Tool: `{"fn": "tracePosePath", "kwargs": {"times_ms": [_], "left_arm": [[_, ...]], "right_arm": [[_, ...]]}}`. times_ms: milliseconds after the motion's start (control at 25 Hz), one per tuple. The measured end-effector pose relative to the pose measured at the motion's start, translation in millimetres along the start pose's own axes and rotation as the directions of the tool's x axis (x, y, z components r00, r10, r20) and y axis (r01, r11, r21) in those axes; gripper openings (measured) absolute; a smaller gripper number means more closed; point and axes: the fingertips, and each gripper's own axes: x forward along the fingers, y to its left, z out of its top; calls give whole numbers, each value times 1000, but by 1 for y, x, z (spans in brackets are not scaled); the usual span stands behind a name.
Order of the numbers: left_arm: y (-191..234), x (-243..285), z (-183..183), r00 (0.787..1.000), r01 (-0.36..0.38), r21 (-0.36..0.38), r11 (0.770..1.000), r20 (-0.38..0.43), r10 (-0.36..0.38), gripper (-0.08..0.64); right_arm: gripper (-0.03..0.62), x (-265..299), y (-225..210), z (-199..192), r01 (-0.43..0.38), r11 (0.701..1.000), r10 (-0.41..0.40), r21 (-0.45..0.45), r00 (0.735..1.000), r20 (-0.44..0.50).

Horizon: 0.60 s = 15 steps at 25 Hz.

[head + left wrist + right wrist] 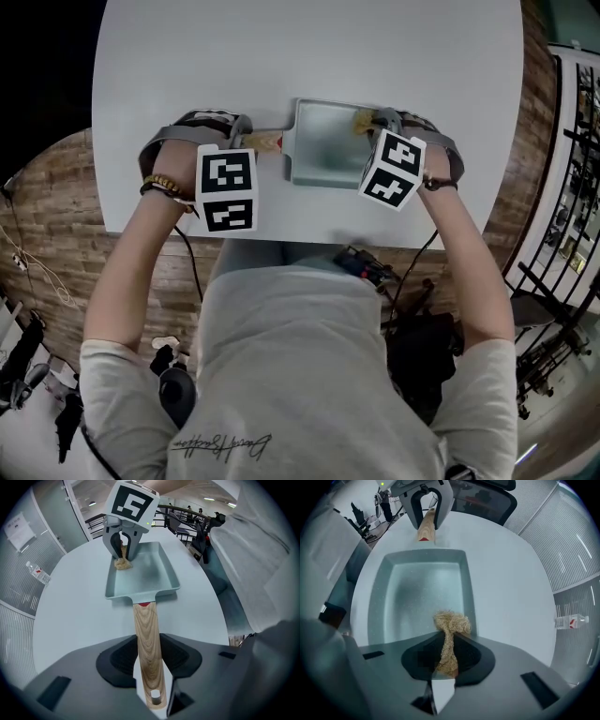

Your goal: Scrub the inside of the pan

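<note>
Head view shows me both grippers pointing straight down: left gripper (246, 141) jaws clamped on the wooden handle (265, 142) of the pan (323, 155), which sits toward the desk's (281, 47) near edge, and right gripper (377, 122) jaws pinching the scrubber (362, 119) in the pan's far-right corner.

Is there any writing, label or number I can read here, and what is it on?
Nothing reads clearly.
Shirt: cursive print, too blurred to read.
Sheet on the glass wall: print too small to read.
Bottle: red label, too small to read.
Marker cubes: black-and-white square patterns, no words.
</note>
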Motion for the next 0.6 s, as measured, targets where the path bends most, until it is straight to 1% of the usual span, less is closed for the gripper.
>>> {"fn": "tracePosePath", "kwargs": {"times_ms": [320,480,600], "left_arm": [[7,3,-1,1000,-11,-50,999,3,11,152],[10,4,0,1000,-17,-63,998,-2,17,152],[13,6,-1,1000,-17,-68,998,0,17,152]], "right_arm": [[69,3,-2,0,2,1000,-2,18,1000,17],[69,2,9,-4,-43,999,43,32,999,18],[69,1,21,-5,-93,995,93,37,996,10]]}}
